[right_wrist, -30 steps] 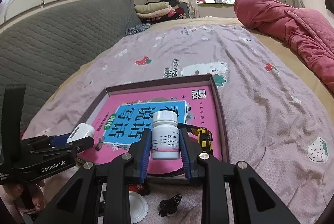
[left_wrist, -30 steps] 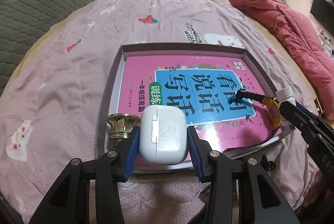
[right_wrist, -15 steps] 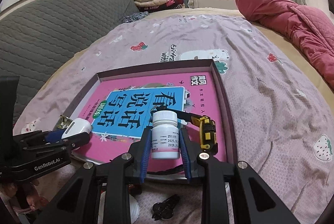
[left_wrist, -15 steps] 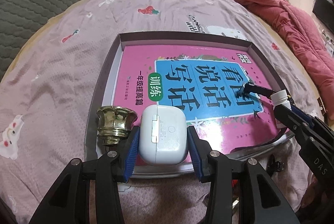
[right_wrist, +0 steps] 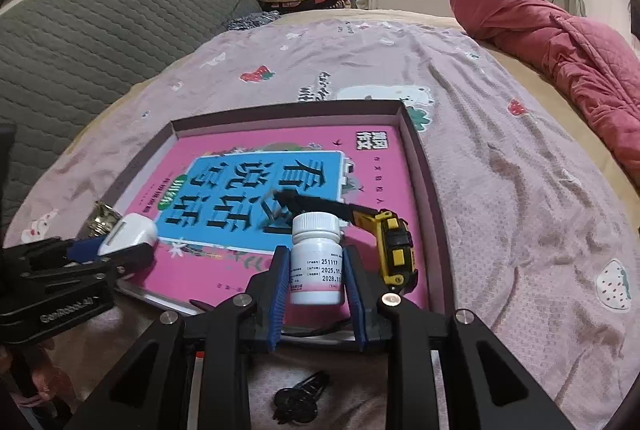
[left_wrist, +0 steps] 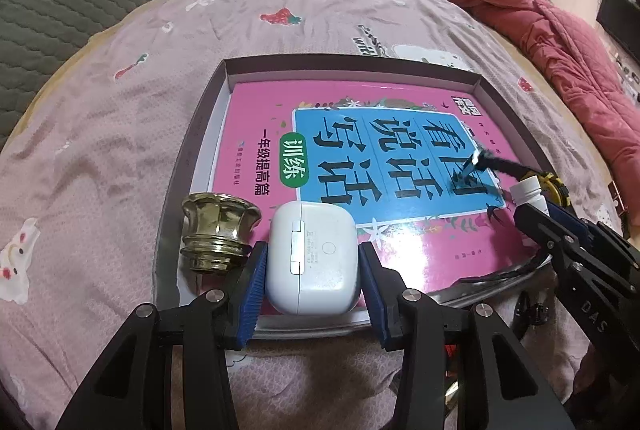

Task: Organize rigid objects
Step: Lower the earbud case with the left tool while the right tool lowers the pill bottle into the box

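Left wrist view: left gripper [left_wrist: 312,270] is clamping a white earbud case [left_wrist: 312,256] between its blue pads, holding it over the near edge of the shallow box tray [left_wrist: 352,63]. Case is lying with its hinge seam running toward the camera, long axis roughly along the fingers, rounded end pointing away. Already in the tray: pink workbook [left_wrist: 360,169], brass cup [left_wrist: 218,236] at the near-left corner, yellow utility knife [left_wrist: 554,181] on the right. Right gripper [left_wrist: 536,207] is coming in from the right with a white pill bottle [left_wrist: 528,189].

Right wrist view: right gripper [right_wrist: 316,278] is gripping the pill bottle [right_wrist: 317,260] by the body, upright, cap up, long axis vertical, over the tray's near-right part, just beside the knife [right_wrist: 394,250]. Can't tell whether its base is touching the workbook [right_wrist: 280,169].

Judging progress: over halfway. Case and bottle are both not yet released; a dark keyring-like item [right_wrist: 298,400] is sitting outside the tray on the bedsheet [right_wrist: 500,149].
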### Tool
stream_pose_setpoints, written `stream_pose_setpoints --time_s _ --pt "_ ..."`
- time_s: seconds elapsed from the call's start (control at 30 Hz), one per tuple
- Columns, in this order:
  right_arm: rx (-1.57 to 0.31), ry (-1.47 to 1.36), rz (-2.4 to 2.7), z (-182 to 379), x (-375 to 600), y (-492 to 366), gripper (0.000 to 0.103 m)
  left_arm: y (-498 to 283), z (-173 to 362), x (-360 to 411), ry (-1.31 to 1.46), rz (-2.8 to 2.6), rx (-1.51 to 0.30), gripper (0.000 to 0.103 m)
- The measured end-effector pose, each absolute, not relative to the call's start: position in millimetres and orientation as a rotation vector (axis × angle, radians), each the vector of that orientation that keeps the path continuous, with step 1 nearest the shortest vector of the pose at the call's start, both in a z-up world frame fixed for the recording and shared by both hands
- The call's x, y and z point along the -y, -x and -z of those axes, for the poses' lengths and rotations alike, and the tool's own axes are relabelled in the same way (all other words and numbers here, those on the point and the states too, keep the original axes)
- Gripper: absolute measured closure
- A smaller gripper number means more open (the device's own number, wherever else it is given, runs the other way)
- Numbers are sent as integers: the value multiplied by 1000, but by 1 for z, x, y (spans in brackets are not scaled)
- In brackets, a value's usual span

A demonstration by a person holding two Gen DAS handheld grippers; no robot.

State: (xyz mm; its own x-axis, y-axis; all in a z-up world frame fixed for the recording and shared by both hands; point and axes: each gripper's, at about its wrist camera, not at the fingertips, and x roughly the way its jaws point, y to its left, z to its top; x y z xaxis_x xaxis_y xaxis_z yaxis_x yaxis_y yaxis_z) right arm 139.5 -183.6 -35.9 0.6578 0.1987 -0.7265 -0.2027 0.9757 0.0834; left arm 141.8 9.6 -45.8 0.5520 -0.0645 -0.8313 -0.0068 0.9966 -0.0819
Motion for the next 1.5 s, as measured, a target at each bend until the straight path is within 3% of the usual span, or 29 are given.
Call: stream_pose_setpoints --time_s 1.03,1.5 --pt "-806 -20 -209 32 192 -131 75 -131 29 -20 108 31 -950 57" --pt "-749 -23 -231 16 193 -122 73 -114 10 -25 115 39 -921 48"
